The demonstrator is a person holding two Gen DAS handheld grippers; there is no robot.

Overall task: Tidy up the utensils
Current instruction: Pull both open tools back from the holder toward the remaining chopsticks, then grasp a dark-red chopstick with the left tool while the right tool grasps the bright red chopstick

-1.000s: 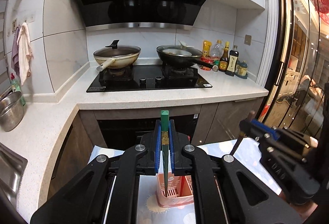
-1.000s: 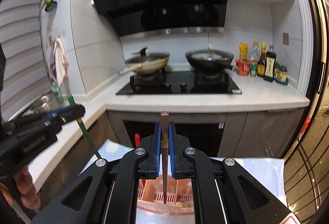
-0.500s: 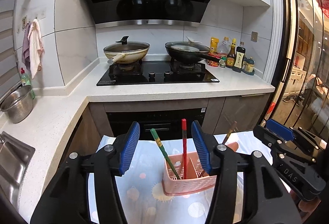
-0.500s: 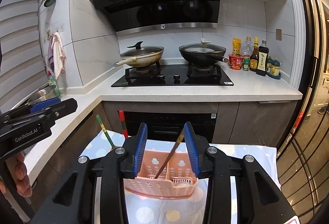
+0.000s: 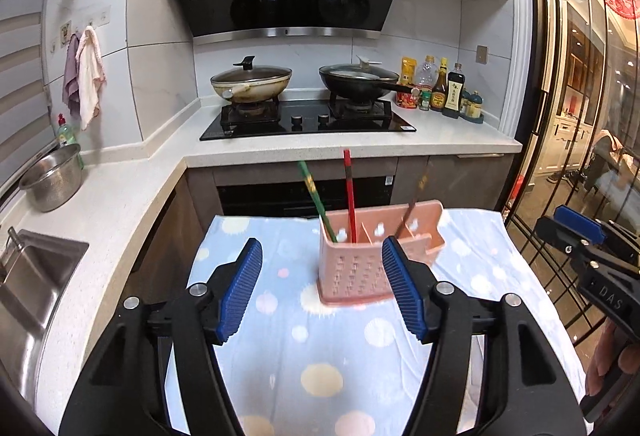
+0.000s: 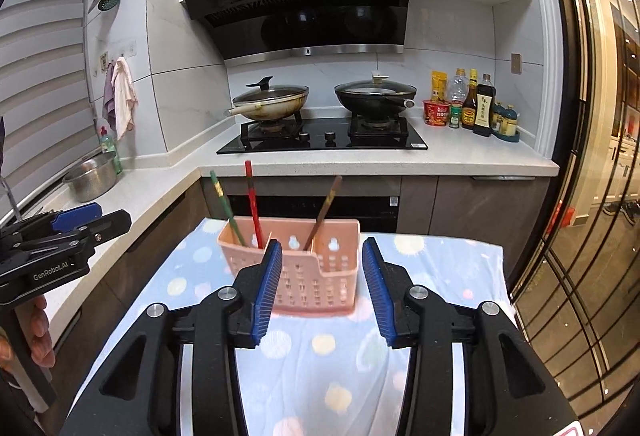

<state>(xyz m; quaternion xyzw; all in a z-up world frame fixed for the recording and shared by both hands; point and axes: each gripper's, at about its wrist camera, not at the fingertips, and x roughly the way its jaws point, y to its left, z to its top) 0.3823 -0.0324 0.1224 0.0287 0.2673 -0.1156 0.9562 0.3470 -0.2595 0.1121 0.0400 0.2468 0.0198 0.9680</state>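
We see the bench (image 5: pixel 500 316) draped in a pale blue cloth (image 5: pixel 344 348) dotted with pastel circles — and on that cloth stands one thing only, a pink perforated utensil caddy (image 5: pixel 356 272), upright, toward the far edge.

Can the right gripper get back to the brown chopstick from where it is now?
Probably yes. The right gripper stands open and empty, facing the pink holder, and the brown chopstick leans clear above the rim with nothing between.

Left gripper (image 5: pixel 320 290) and right gripper (image 6: pixel 320 290) empty, fingers just parted.
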